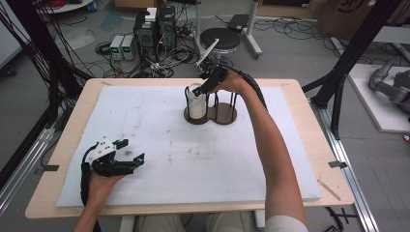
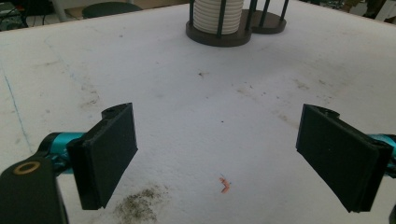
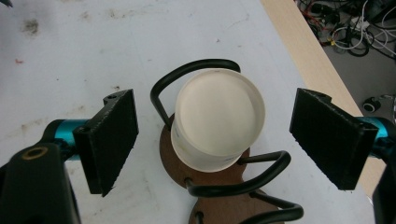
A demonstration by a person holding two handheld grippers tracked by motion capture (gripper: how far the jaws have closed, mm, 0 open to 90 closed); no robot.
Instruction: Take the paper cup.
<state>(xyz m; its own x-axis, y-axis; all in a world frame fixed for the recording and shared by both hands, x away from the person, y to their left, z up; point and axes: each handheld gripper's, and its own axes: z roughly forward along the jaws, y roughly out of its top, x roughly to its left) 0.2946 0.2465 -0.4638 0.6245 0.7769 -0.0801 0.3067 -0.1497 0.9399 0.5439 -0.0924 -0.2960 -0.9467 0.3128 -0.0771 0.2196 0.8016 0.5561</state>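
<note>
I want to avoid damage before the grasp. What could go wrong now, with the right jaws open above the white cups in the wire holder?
1. The right gripper has its jaws wide on both sides of the cup stack; on closing or descending, a jaw could hit a black wire loop instead.
2. Squeezing the thin rim may dent it.
3. The holder base is not held down; the left gripper is far away, so a lift may drag the holder.

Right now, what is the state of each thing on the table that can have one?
Left hand-held gripper: open, empty, low over the white mat.
Right hand-held gripper: open, above the stack, not touching it.
Stack of white cups: upright in the holder's left ring.
Cup holder: standing on the mat, right ring empty.
</note>
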